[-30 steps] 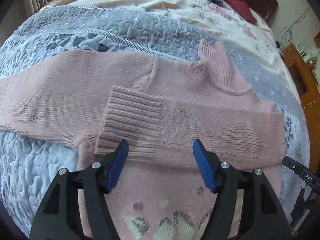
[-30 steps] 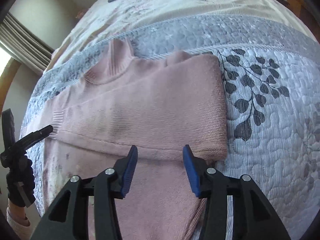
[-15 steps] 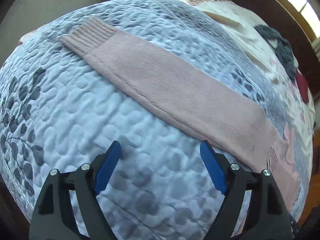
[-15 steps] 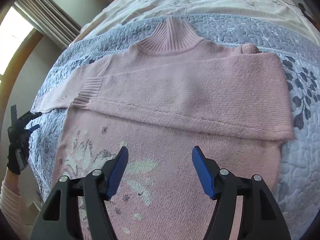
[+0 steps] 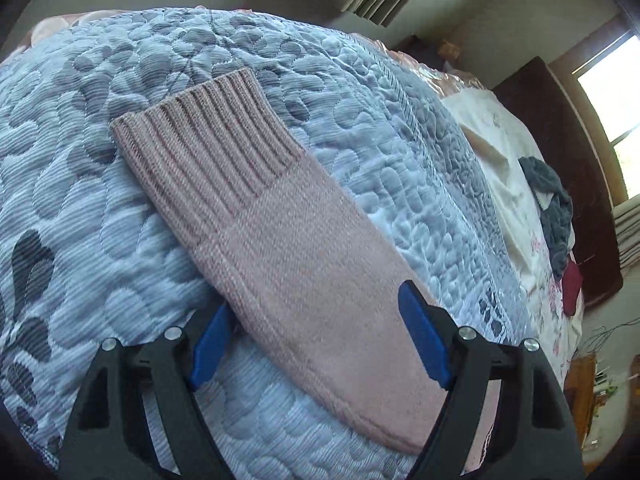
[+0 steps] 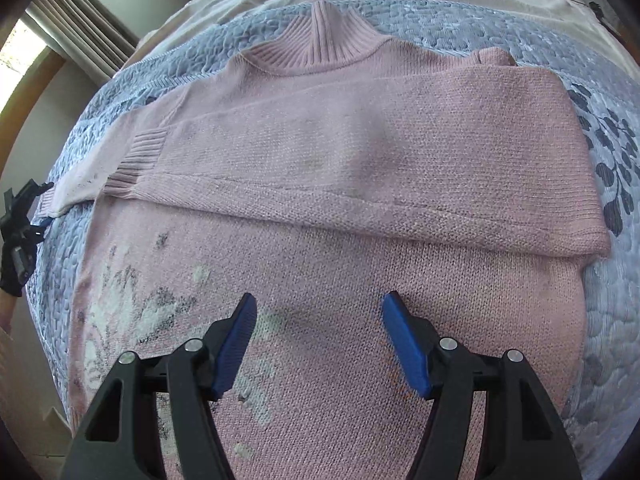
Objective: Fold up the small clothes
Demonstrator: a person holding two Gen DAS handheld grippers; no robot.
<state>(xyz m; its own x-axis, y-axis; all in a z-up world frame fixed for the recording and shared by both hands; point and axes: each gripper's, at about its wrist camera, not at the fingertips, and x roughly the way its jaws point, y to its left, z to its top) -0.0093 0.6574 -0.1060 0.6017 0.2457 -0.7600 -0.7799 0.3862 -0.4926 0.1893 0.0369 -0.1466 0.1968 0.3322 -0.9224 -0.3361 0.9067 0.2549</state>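
Sweater (image 6: 360, 168), pink, one sleeve (image 5: 280, 240) stretched between our wide left tongs (image 5: 316, 344); our right tongs (image 6: 316, 340), wide, over its body; bare quilt (image 5: 100, 220) left of the sleeve edge.

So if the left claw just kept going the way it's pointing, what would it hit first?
Most likely the pink sleeve: the open left claw already straddles it, fingers either side, pointing along it toward the ribbed cuff. Its height above the quilt is unclear.
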